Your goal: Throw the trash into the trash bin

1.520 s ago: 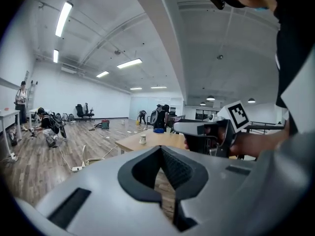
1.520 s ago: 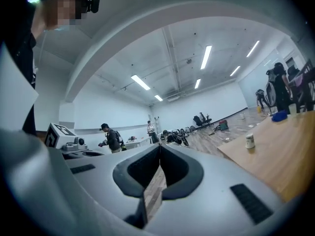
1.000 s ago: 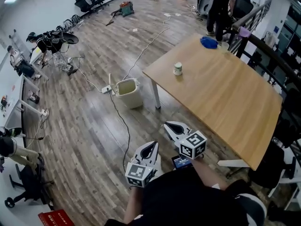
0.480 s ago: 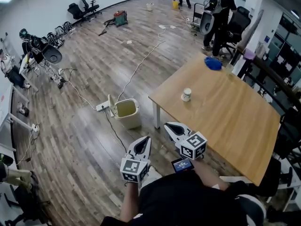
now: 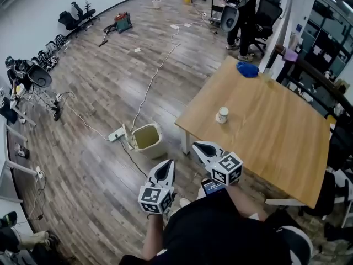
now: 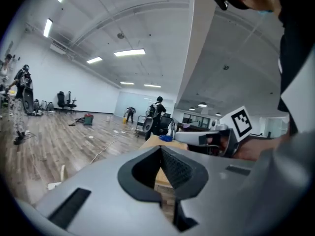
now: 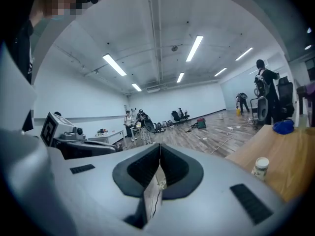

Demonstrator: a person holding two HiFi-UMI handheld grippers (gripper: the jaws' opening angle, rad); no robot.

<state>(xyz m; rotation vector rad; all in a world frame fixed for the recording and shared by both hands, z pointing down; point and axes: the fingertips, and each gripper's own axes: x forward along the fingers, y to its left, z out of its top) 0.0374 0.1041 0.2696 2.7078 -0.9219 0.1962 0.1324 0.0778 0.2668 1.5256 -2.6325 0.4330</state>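
A beige trash bin (image 5: 146, 139) stands open on the wood floor by the table's near corner. On the wooden table (image 5: 270, 142) stand a small white cup (image 5: 222, 115) (image 7: 260, 167) and, at the far end, a crumpled blue thing (image 5: 247, 69) (image 7: 284, 127). My left gripper (image 5: 169, 163) (image 6: 161, 149) is held over the floor, short of the bin, shut and empty. My right gripper (image 5: 197, 146) (image 7: 160, 146) hovers beside the table's near corner, also shut with nothing in it.
A black cable and a white power strip (image 5: 116, 134) lie on the floor left of the bin. A white table leg (image 5: 187, 142) stands just right of the bin. People (image 5: 245, 15) and office chairs are at the far end; a railing runs behind the table.
I have walked forward: the bin and the table corner have come closer to both grippers. Both grippers have stayed shut and empty.
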